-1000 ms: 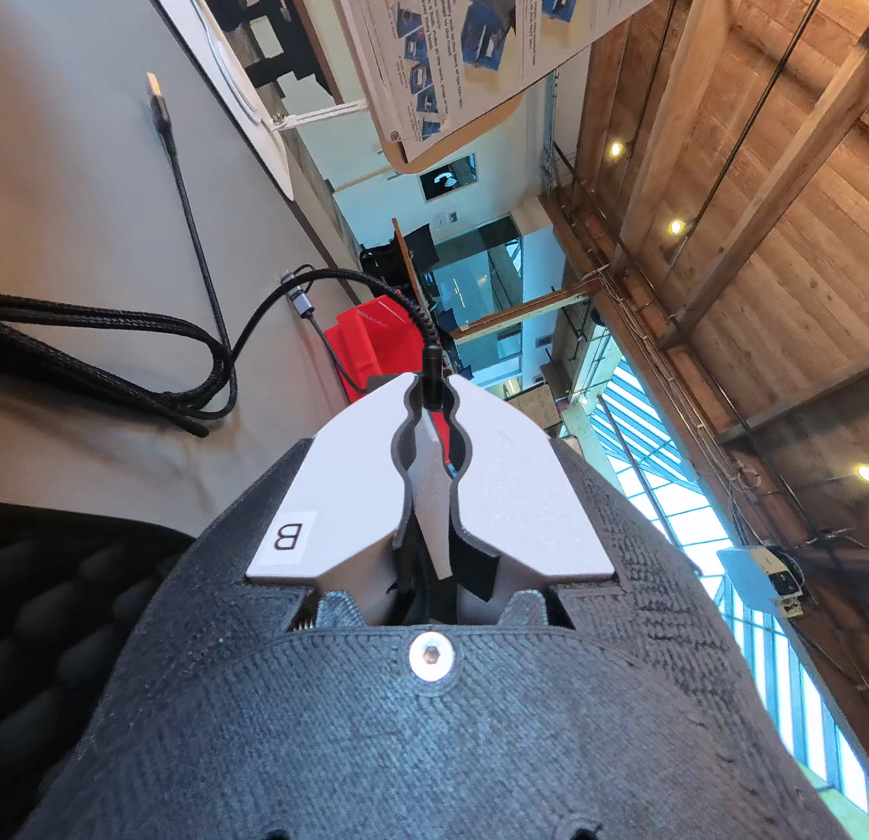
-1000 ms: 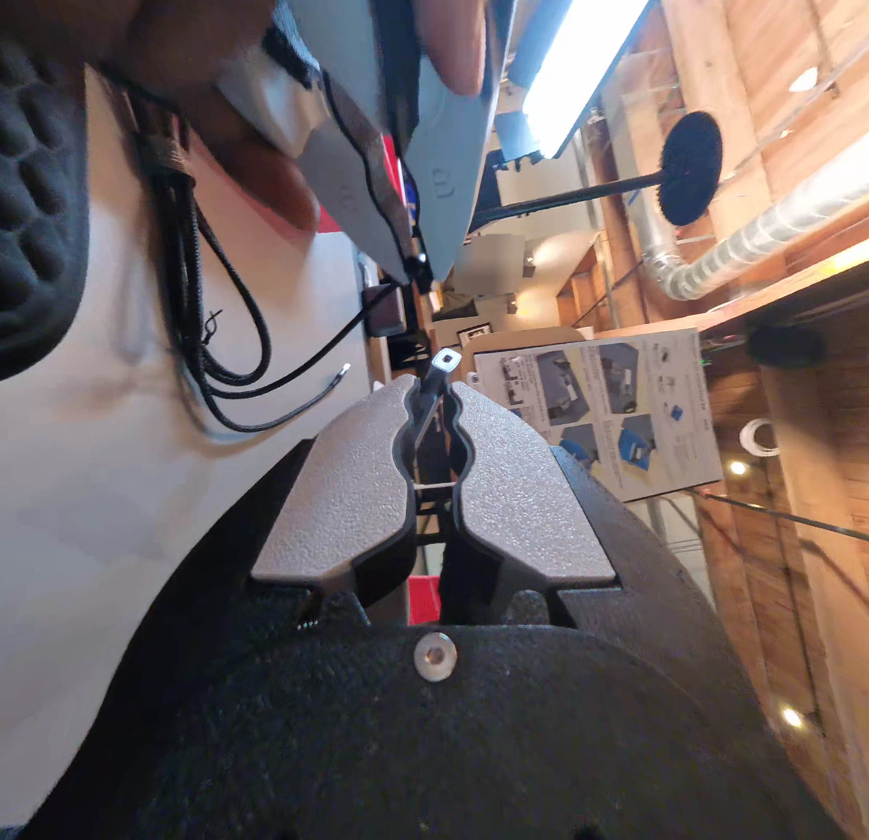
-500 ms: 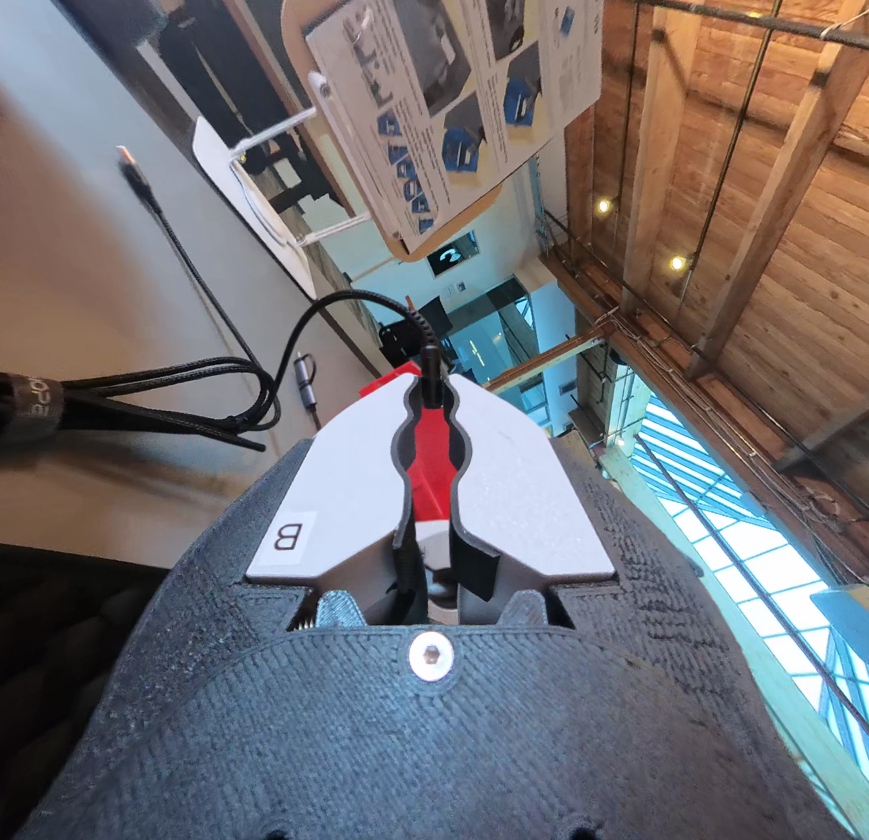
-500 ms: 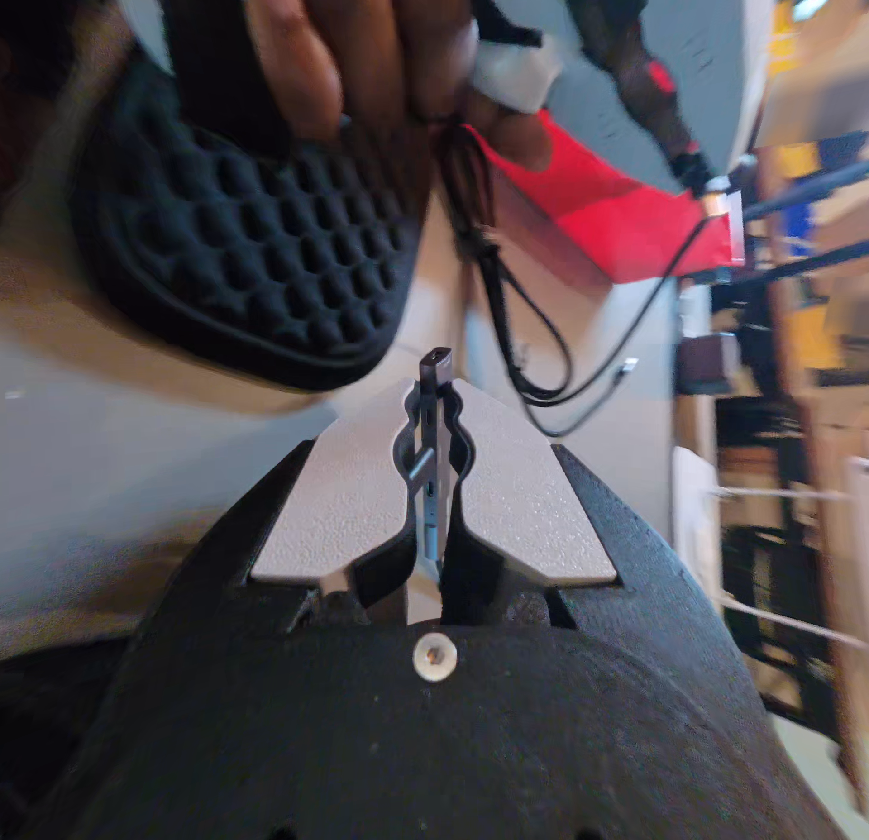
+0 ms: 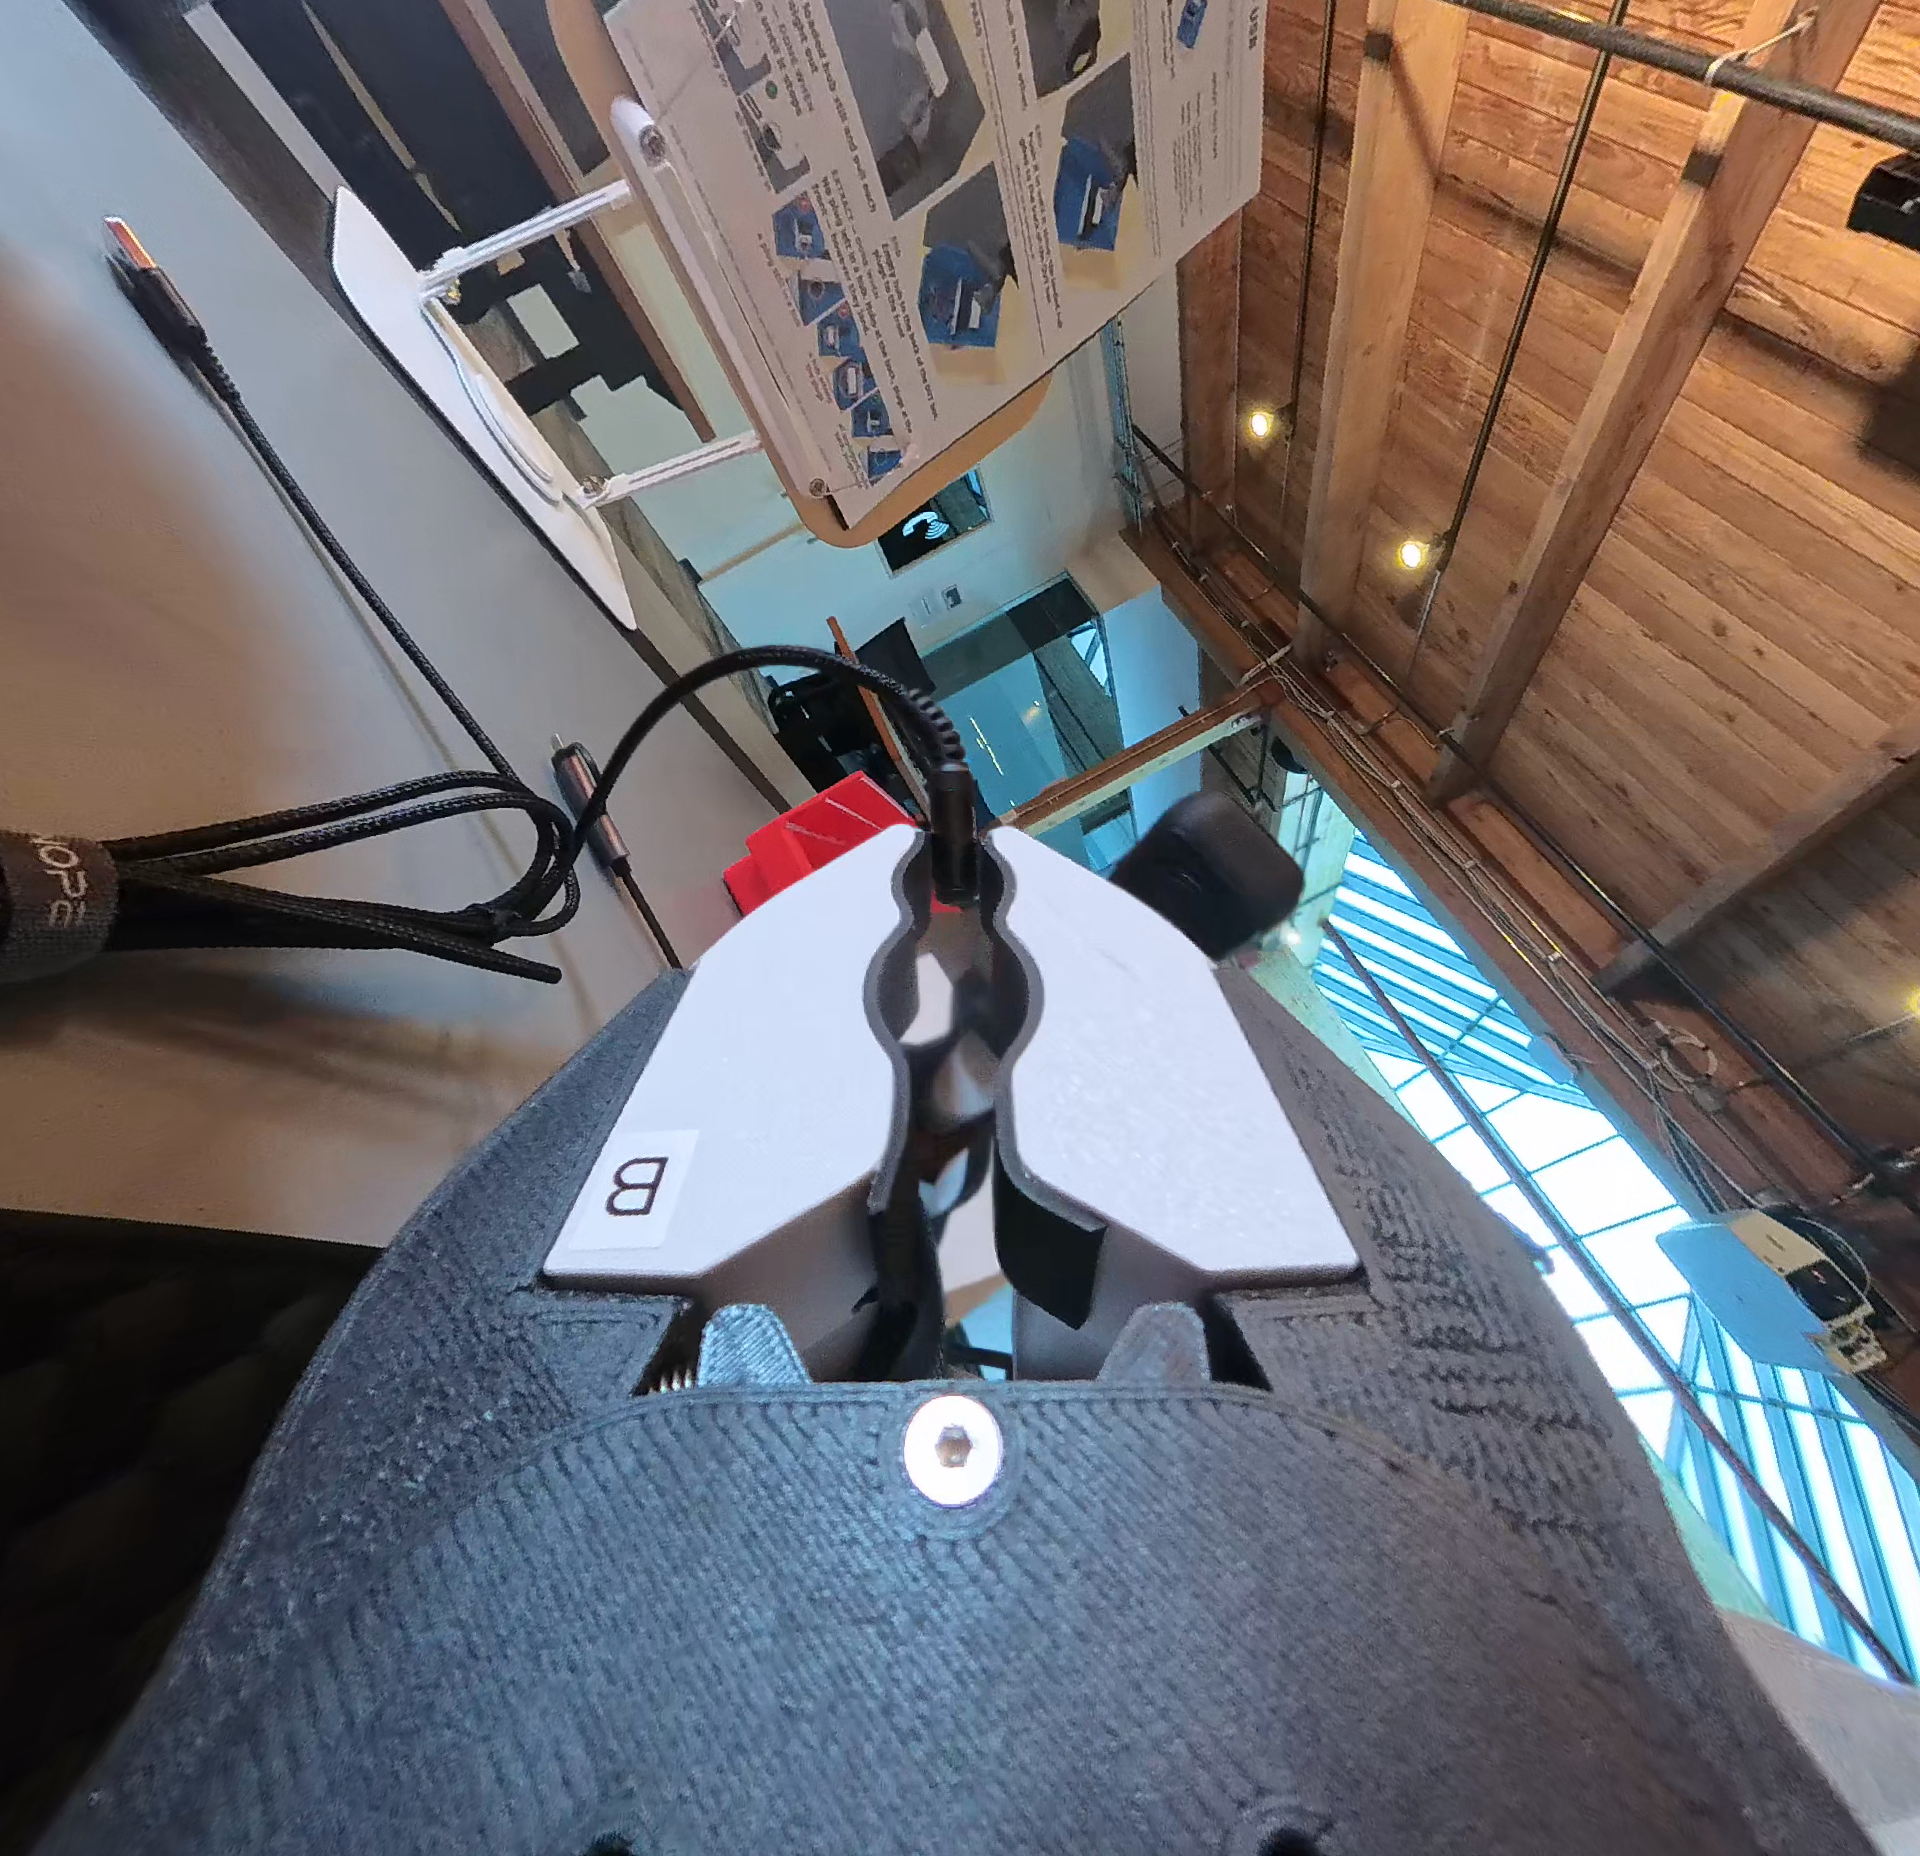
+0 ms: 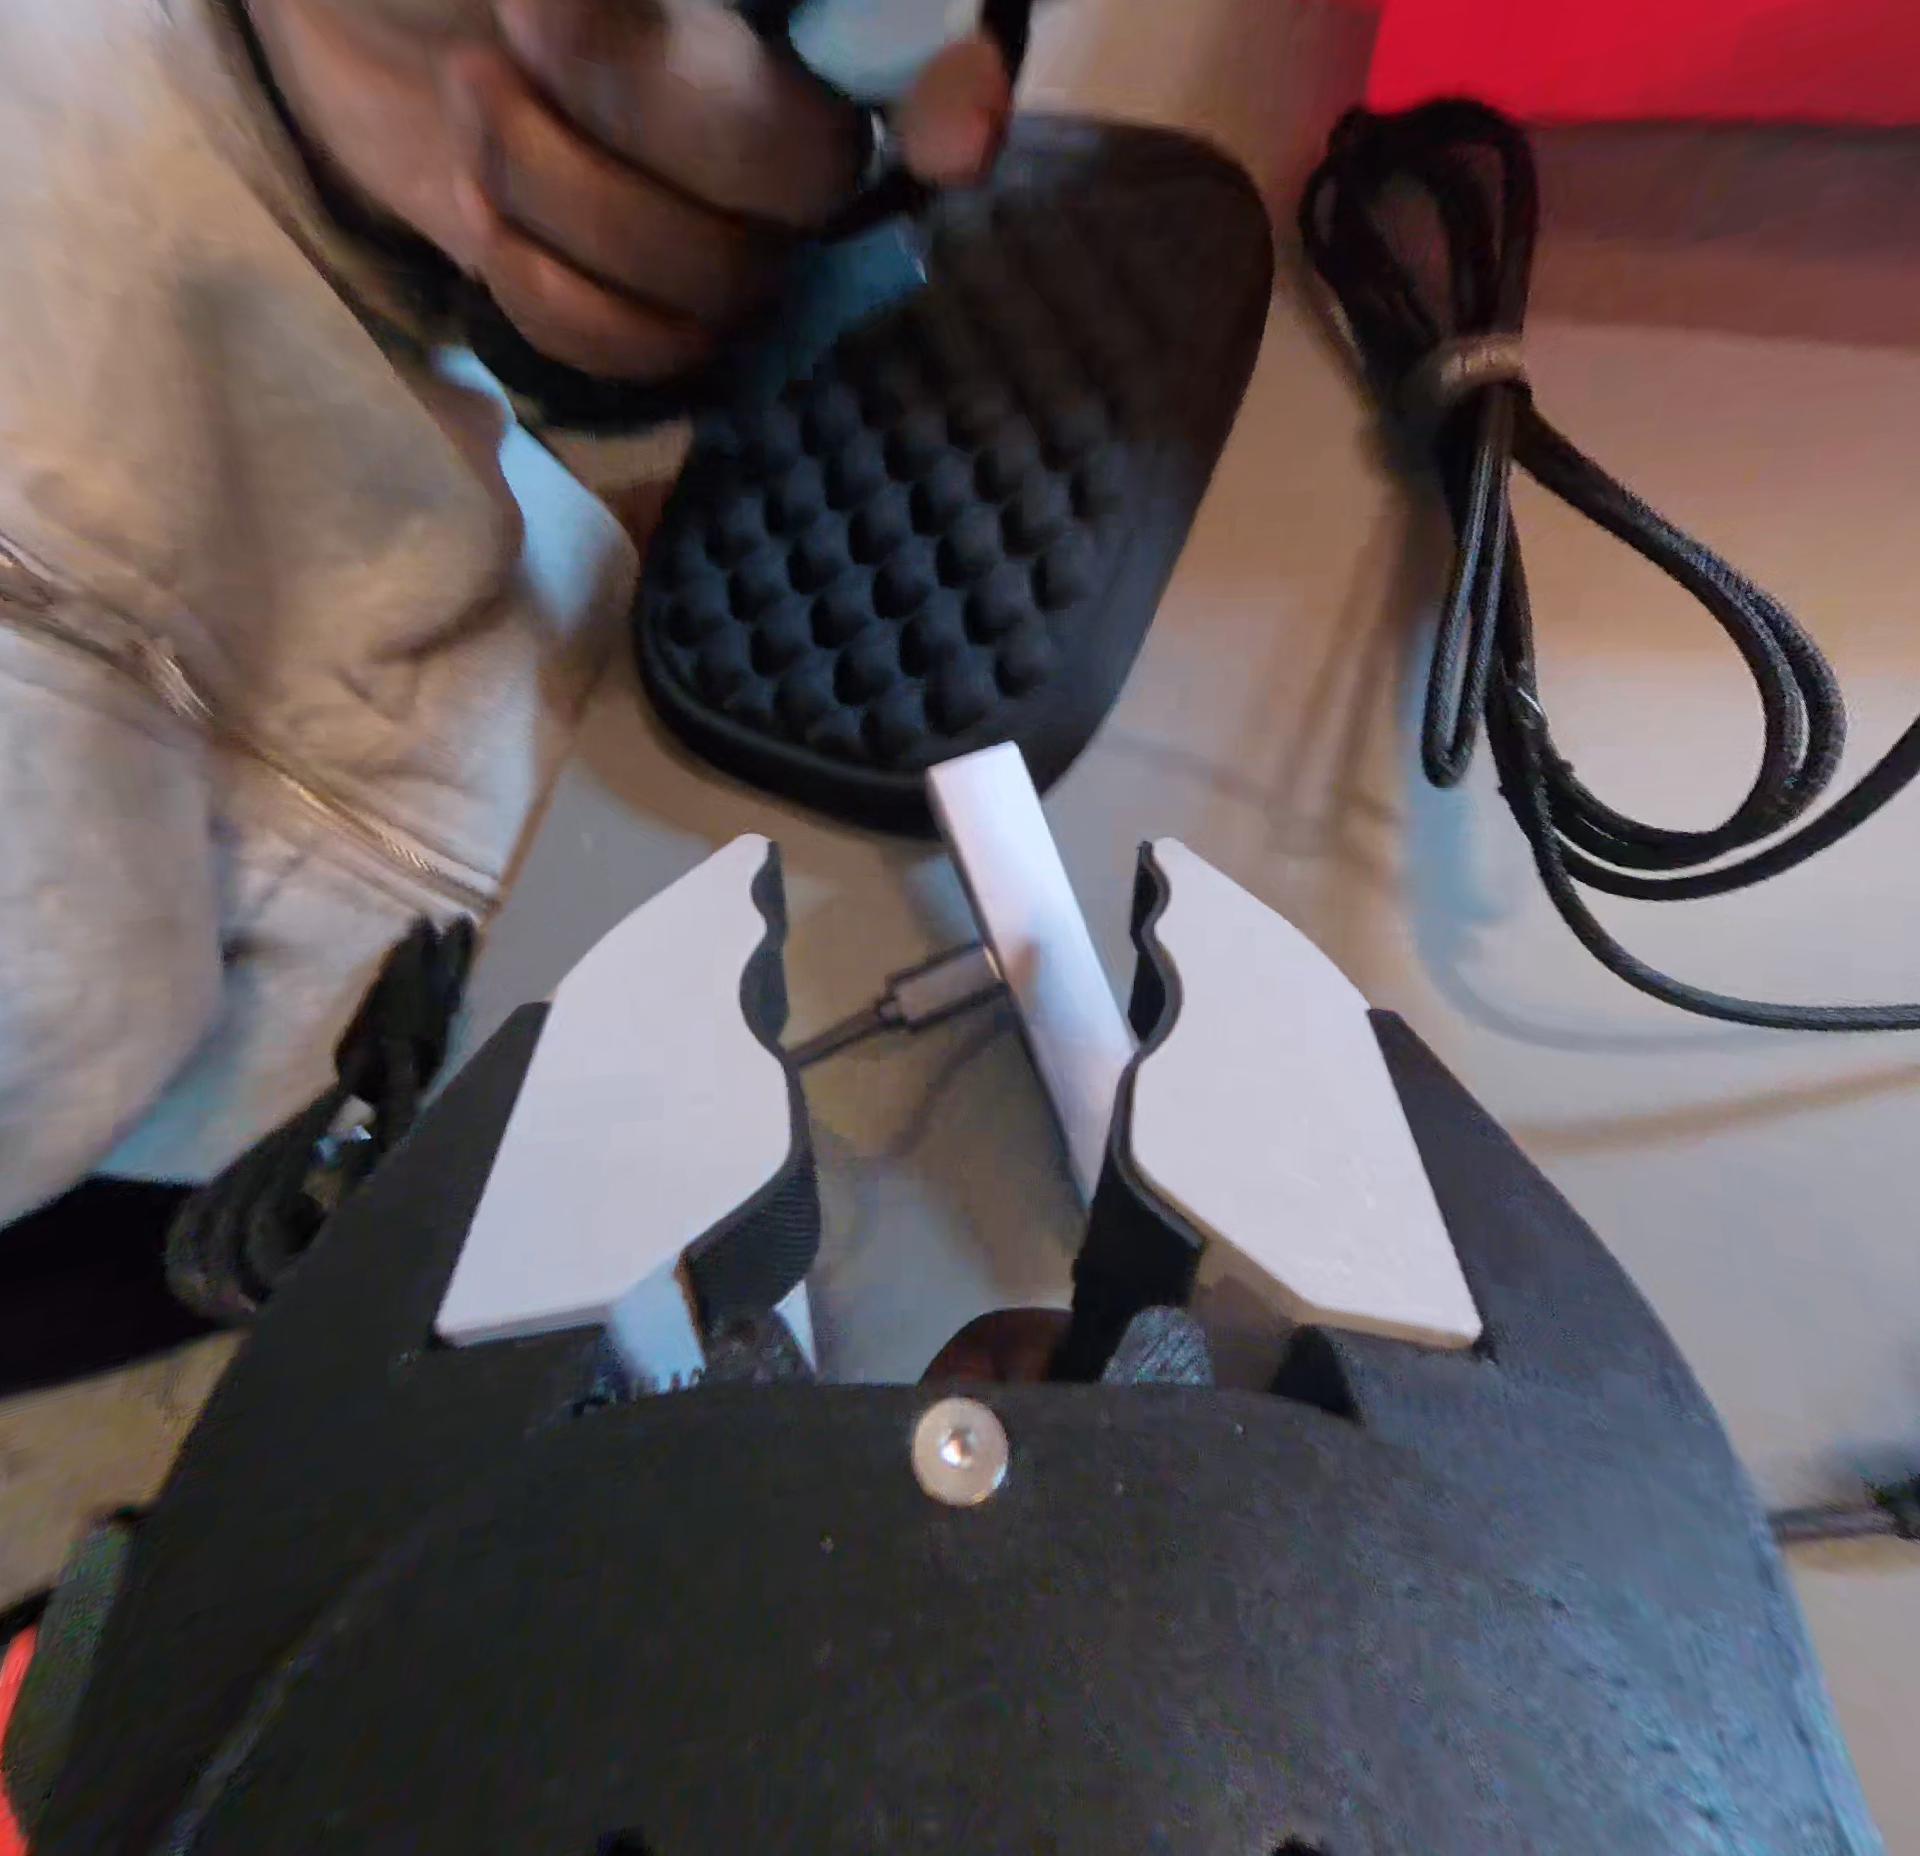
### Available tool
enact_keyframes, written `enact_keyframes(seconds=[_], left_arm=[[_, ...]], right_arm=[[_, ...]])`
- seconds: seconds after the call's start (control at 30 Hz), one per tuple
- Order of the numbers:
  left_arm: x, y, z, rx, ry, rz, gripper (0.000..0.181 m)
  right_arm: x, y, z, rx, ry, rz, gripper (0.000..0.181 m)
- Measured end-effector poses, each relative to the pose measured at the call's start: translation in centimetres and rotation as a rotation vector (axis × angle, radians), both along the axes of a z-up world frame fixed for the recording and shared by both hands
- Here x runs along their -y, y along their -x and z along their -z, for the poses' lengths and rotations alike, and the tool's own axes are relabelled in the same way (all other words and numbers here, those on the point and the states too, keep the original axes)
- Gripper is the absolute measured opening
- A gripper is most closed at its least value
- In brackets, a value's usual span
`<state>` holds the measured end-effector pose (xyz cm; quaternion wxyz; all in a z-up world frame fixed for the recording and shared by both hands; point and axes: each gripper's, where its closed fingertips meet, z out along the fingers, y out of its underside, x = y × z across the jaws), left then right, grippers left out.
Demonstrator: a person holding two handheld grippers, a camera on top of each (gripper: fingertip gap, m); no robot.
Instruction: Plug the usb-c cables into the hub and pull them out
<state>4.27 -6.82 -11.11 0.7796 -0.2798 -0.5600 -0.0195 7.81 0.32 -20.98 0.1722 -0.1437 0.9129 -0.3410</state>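
My left gripper [image 5: 951, 838] is shut on a black USB-C plug [image 5: 951, 819]. Its braided cable [image 5: 727, 676] arcs left to a tied bundle [image 5: 312, 871] on the table. My right gripper [image 6: 956, 856] is open. The slim silver hub [image 6: 1023, 933] lies tilted between its fingers and leans on the right finger [image 6: 1247, 1027]. A grey plug [image 6: 930, 998] with a thin lead meets the hub's left side. At the top of the right wrist view, a hand [image 6: 644, 175] holds the other gripper.
A black dimpled foam pad [image 6: 935, 518] lies beyond the hub. The tied cable bundle [image 6: 1475, 559] lies to its right, a red bin [image 6: 1621, 19] behind. In the left wrist view loose plugs [image 5: 582, 778] [image 5: 135, 248] lie on the table, near a white stand [image 5: 468, 393] with an instruction board [image 5: 935, 196]. Across from one pair of fingers to the other is roughly 12 cm.
My right gripper has opened and let go of the hub, and has swung down toward the table. My left gripper has kept its grip on the plug and turned a little.
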Motion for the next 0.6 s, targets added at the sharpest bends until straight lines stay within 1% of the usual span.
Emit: enact_keyframes(seconds=[0.03, 0.1, 0.17, 0.2, 0.23, 0.3, 0.4, 0.5, 0.53, 0.6], left_arm=[[0.0, 0.0, 0.0, 0.001, -0.002, 0.003, 0.008], [-0.2, 0.0, 0.0, -0.002, -0.004, 0.014, 0.008], [-0.2, 0.0, -0.1, -0.007, -0.007, 0.023, 0.008], [-0.2, 0.0, -0.1, -0.007, -0.006, 0.026, 0.008], [-0.2, 0.0, -0.1, -0.01, -0.005, 0.028, 0.008], [-0.1, 0.0, -0.1, -0.013, -0.006, 0.035, 0.008], [-0.5, 0.1, -0.1, -0.014, -0.013, 0.056, 0.008], [-0.8, 0.0, -0.1, -0.02, -0.018, 0.075, 0.009], [-0.9, 0.0, -0.1, -0.02, -0.016, 0.077, 0.009], [-0.9, 0.0, 0.0, -0.018, -0.01, 0.081, 0.008]], right_arm=[[-0.2, 0.5, 0.5, -0.02, -0.035, -0.031, 0.066], [-0.6, 1.3, 1.0, -0.004, -0.077, -0.091, 0.057], [-0.8, 2.0, 0.6, 0.081, -0.093, -0.121, 0.043], [-0.8, 2.5, 0.3, 0.122, -0.097, -0.126, 0.039], [-1.0, 3.1, 0.2, 0.127, -0.105, -0.136, 0.037], [-1.7, 3.8, 0.9, 0.044, -0.14, -0.194, 0.036], [-2.5, 3.2, 2.4, -0.029, -0.225, -0.292, 0.041], [-2.2, 2.5, 3.3, -0.065, -0.233, -0.355, 0.042], [-2.0, 2.1, 3.7, -0.067, -0.236, -0.373, 0.04], [-1.2, 1.4, 3.8, -0.049, -0.191, -0.376, 0.023]])
